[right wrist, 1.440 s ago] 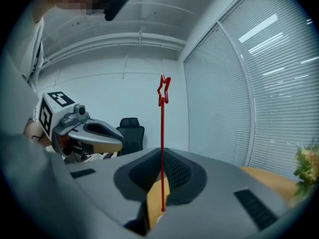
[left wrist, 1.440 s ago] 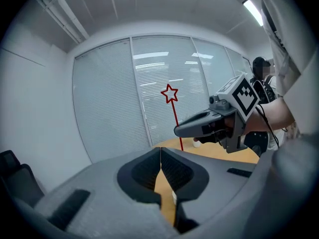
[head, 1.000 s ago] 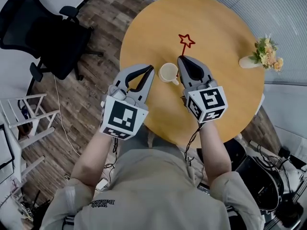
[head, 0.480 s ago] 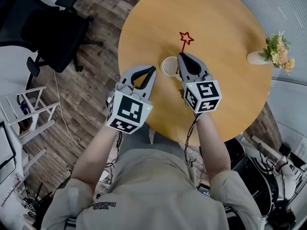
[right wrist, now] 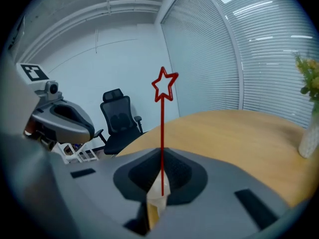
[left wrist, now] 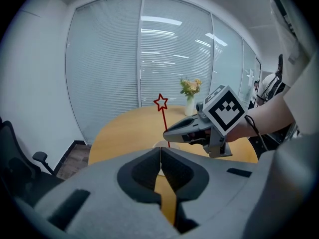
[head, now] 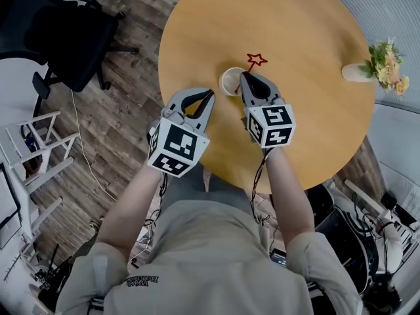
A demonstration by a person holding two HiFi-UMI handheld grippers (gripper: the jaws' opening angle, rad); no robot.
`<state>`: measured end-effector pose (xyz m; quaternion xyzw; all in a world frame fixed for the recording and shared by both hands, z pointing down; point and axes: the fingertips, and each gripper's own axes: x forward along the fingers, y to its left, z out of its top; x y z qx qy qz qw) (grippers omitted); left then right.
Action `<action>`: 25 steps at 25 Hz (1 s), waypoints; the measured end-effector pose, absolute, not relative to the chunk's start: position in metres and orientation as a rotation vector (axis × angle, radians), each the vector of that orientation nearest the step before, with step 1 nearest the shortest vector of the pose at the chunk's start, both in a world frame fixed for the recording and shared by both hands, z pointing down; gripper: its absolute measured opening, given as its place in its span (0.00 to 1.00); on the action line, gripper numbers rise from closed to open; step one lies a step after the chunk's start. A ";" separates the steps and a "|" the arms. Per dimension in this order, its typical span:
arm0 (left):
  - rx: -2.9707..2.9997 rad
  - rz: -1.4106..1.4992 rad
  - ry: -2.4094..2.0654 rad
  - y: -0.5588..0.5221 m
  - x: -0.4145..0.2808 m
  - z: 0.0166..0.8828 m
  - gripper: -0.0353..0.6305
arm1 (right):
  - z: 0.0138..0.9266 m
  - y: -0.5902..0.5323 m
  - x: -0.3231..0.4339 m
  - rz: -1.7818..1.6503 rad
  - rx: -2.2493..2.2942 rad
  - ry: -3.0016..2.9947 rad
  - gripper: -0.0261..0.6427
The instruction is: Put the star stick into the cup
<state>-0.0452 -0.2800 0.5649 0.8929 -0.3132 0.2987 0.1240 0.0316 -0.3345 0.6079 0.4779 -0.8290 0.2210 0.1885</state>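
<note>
Bright, even office light; strong fisheye warp in both gripper views.

Strip lights (left wrist: 160,19) show as pale bars across the glass wall (left wrist: 107,59) in the left gripper view. In the head view the round table (head: 308,38) is evenly lit, its shadows soft and faint. Both gripper views bend straight lines and fall to black at the corners. Close to the lens, the bodies of the left gripper (left wrist: 160,156) and right gripper (right wrist: 161,166) look soft and slightly blurred, while the star stick (right wrist: 161,123) is crisp against the pale wall. The head view is sharp at its centre.
</note>
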 end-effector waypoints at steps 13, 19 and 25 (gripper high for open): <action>2.622 0.874 -0.909 -0.265 -0.043 0.552 0.09 | 0.599 -0.319 0.037 0.604 1.314 -2.264 0.09; 2.653 0.840 -0.967 -0.271 -0.054 0.523 0.09 | 0.558 -0.319 0.036 0.539 1.345 -2.305 0.09; 2.719 0.774 -1.036 -0.269 -0.054 0.477 0.09 | 0.497 -0.308 0.038 0.444 1.365 -2.384 0.09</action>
